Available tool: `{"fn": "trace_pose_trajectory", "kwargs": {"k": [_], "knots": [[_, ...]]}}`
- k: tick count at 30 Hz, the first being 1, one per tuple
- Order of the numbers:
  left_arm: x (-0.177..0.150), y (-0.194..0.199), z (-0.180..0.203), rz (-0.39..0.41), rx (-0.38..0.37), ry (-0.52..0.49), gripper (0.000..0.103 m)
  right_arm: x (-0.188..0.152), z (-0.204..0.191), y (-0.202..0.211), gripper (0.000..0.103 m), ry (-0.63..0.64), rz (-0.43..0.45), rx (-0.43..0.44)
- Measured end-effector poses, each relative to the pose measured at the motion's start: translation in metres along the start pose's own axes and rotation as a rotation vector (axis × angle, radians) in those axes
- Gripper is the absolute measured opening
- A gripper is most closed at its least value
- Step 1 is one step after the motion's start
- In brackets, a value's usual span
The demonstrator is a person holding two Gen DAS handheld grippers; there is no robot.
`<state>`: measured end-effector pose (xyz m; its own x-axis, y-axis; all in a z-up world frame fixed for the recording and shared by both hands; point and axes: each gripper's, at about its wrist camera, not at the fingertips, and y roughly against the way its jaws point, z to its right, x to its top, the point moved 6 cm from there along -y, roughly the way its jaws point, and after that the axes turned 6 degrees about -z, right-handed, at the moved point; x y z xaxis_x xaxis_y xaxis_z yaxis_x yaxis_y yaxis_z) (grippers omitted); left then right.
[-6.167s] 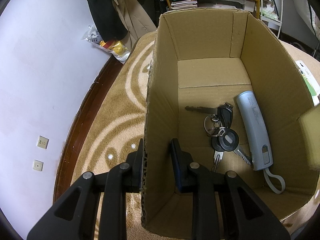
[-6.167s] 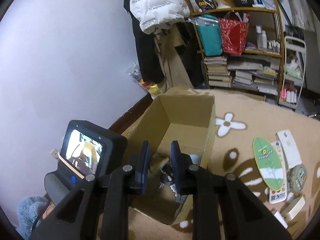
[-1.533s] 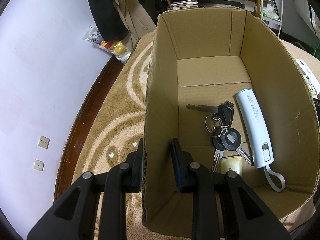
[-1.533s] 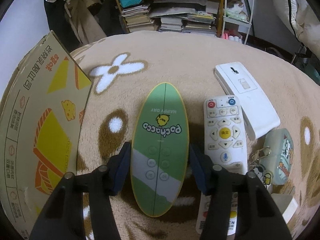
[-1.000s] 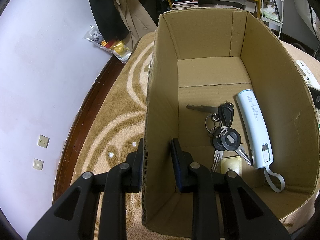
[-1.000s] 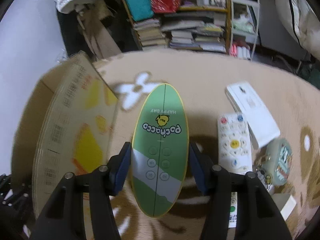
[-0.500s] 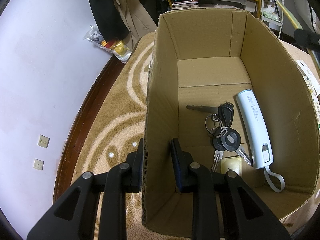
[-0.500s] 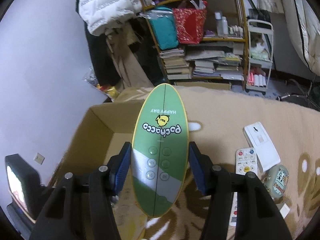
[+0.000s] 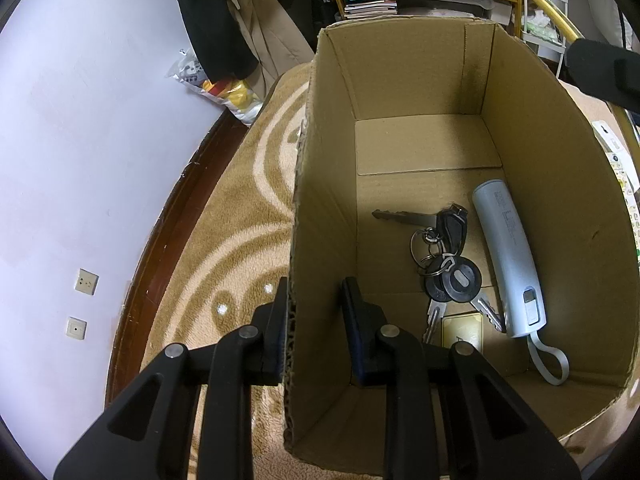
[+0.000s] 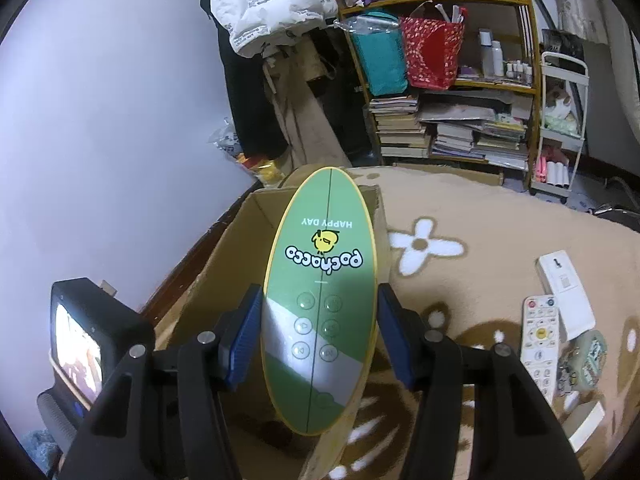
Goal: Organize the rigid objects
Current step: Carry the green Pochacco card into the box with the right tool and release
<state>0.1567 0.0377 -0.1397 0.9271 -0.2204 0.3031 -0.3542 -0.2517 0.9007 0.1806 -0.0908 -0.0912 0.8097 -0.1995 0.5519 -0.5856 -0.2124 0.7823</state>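
Remote (image 10: pixel 320 300) clamped in R gripper (image 10: pixel 320 336), above box (image 10: pixel 224 264).

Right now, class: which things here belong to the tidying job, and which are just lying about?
Job: cardboard box, green oval remote, keys, white remote, left gripper, right gripper.
Lying about: bookshelf, white jacket.

A brown rug (image 10: pixel 500 216) with cream flower and swirl patterns covers the floor. At the far side stands a wooden shelf unit (image 10: pixel 496 92) holding stacked books (image 10: pixel 404 128), a teal bag (image 10: pixel 380 56) and a red patterned bag (image 10: pixel 434 54) side by side. To its left a white puffer jacket (image 10: pixel 268 4) hangs above dark clothing. On the far right stands a white wire cart (image 10: pixel 560 128). Two wall sockets (image 9: pixel 82 298) sit low on the pale wall at left.
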Motion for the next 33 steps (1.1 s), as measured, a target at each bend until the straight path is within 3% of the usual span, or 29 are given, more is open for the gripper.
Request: {"fn": "trace_pose_trajectory", "kwargs": {"k": [19,29,31,33], "knots": [[0.0,-0.002,-0.002,0.0,0.005,-0.001,0.024,-0.018,-0.005,-0.015,0.06,0.02,-0.076,0.005],[0.0,-0.002,-0.002,0.0,0.003,0.0,0.024,-0.016,-0.002,-0.009,0.06,0.004,-0.056,0.004],[0.0,-0.002,-0.003,0.0,0.004,0.0,0.024,-0.013,-0.001,-0.003,0.062,0.02,-0.033,-0.034],[0.0,-0.002,-0.003,-0.001,0.003,0.0,0.024,-0.009,0.001,0.005,0.076,0.037,-0.005,-0.067]]}}
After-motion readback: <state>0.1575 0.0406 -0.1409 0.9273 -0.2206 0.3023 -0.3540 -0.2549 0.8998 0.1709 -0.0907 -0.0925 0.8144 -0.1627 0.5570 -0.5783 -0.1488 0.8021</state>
